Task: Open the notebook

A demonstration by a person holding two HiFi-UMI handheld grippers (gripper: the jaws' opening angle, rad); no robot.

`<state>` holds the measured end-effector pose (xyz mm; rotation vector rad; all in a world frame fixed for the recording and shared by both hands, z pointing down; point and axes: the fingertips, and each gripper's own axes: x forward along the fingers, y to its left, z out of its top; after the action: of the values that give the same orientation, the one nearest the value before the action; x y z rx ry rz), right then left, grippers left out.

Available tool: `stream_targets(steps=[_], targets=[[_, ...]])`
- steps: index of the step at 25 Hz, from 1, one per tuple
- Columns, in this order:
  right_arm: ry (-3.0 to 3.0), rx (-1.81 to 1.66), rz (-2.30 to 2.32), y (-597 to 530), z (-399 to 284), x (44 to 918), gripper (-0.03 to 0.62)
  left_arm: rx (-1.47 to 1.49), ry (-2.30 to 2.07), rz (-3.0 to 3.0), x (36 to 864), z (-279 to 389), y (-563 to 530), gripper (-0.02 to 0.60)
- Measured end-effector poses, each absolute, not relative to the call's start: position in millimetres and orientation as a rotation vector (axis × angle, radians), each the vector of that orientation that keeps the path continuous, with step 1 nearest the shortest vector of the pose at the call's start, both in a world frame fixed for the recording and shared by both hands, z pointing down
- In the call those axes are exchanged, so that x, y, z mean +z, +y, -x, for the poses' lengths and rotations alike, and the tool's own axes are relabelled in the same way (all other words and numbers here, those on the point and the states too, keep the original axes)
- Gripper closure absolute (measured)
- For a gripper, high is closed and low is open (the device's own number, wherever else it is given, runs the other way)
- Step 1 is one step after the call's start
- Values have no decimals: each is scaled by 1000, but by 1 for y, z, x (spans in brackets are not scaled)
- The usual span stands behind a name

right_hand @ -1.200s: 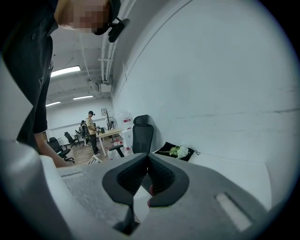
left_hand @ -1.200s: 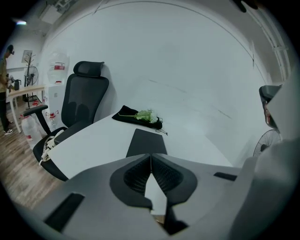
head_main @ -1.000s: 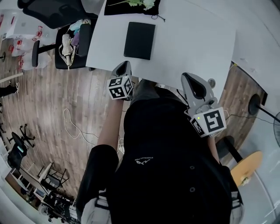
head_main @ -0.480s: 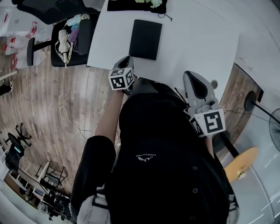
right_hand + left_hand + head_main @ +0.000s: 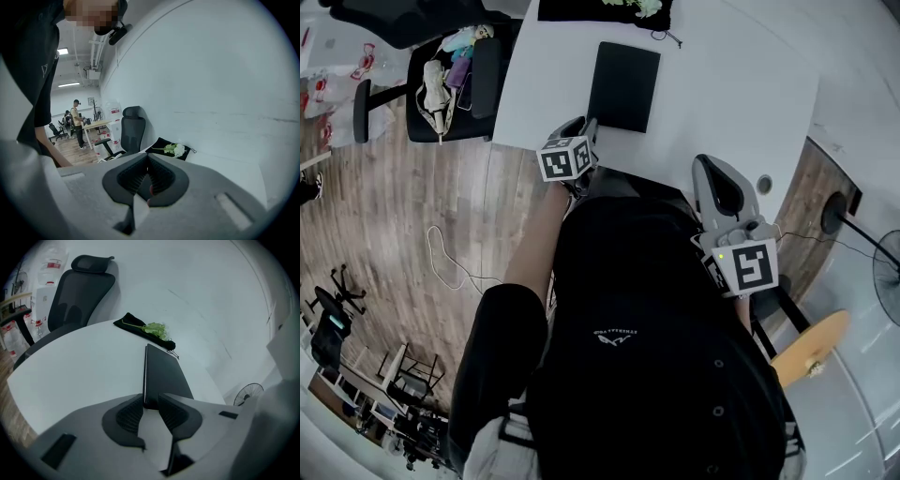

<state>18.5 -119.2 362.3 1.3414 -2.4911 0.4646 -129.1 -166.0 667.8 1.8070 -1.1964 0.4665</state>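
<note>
A closed black notebook (image 5: 623, 86) lies flat on the white table (image 5: 722, 84), long side pointing away from me. My left gripper (image 5: 584, 129) is at its near left corner. In the left gripper view the notebook (image 5: 164, 371) runs away from the jaws, and its near end sits in the gap of the left gripper (image 5: 151, 405), which is open. My right gripper (image 5: 719, 178) is held off to the right over the table's near edge, apart from the notebook. In its own view the right gripper (image 5: 147, 174) is shut with nothing in it.
A black cloth with a green and white flower (image 5: 605, 7) lies at the table's far edge, just beyond the notebook (image 5: 150, 329). A black office chair (image 5: 455, 70) loaded with items stands left of the table. A round wooden stool (image 5: 811, 347) is at the lower right.
My left gripper has moved forward over the table edge to the notebook's near left corner. The right gripper has stayed about where it was.
</note>
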Motion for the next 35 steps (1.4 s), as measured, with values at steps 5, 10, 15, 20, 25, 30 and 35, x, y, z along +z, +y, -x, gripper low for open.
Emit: stream_targets(steps=[5,10,15,20,25,30,35], targets=[[-2437,446,-1316,-115,-27,373,589,465,-1146,-1767,674,123,-165,479],[-2417,444,-1302,-115,-24,380,589,422,-1110,-1739,681,124,-163,480],[-2440,473,-1343,-119,-18,374,589,363,-1067,-1706,679,124,-164,502],[-2420,456,-1307,-111,-23,380,589,351,-1084,-1688,676,126,-163,530],[-2424,473,-1309,-110,-23,380,589,362,-1109,-1689,671,125,-163,555],[-2419,467,-1299,-105,-21,386,589,386,-1125,-1738,666,127,-164,560],[-2436,471,-1337,-104,-25,382,589,395,-1145,-1746,660,126,-163,561]])
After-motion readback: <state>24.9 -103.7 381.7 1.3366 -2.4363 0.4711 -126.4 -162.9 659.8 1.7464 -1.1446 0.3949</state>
